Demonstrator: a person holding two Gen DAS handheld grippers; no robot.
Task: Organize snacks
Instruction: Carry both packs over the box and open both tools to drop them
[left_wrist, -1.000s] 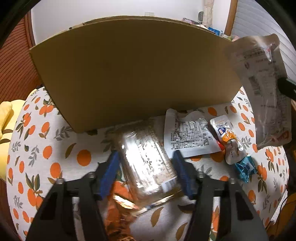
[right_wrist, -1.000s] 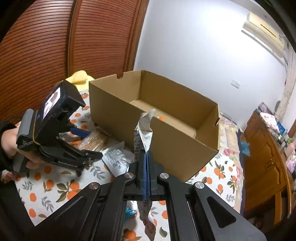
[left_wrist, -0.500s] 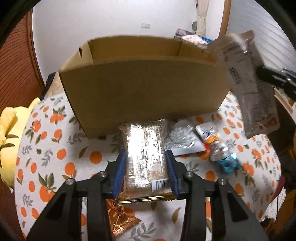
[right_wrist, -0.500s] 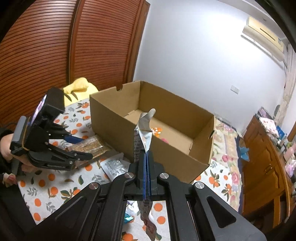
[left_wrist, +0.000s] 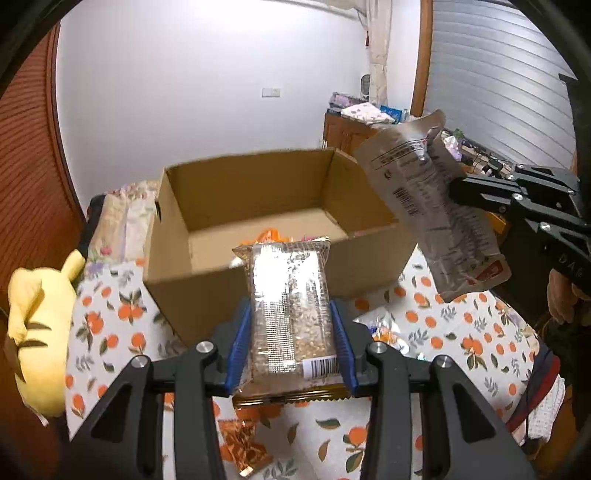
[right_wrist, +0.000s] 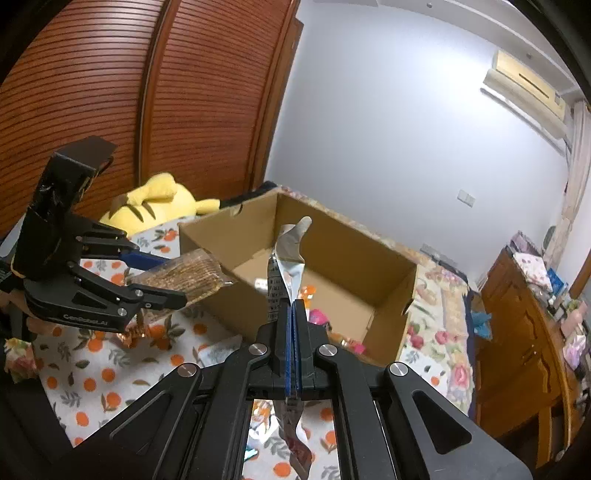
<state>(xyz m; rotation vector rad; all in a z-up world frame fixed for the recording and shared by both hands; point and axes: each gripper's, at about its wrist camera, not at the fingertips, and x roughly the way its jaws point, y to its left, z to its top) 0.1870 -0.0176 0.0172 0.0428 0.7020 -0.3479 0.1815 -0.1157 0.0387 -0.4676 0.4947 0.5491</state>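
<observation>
My left gripper (left_wrist: 290, 332) is shut on a clear packet of grain bars (left_wrist: 290, 306), held in the air just before the near wall of the open cardboard box (left_wrist: 207, 291). The same packet (right_wrist: 184, 277) and left gripper (right_wrist: 162, 280) show at the left of the right wrist view. My right gripper (right_wrist: 293, 332) is shut on a flat silver pouch (right_wrist: 286, 266) seen edge-on; that pouch (left_wrist: 432, 206) hangs over the box's right corner. A few bright snacks (right_wrist: 317, 317) lie inside the box (right_wrist: 391, 273).
The box stands on an orange-print cloth (left_wrist: 461, 332). Loose snacks lie there: a silver packet (left_wrist: 384, 328) and an orange foil wrapper (left_wrist: 240, 446). A yellow plush toy (left_wrist: 37, 325) lies at the left. A wooden cabinet (right_wrist: 524, 325) stands on the right.
The left gripper closed on the grain bar packet and lifted it off the cloth up to the box's rim. The right gripper rose a little with its pouch.
</observation>
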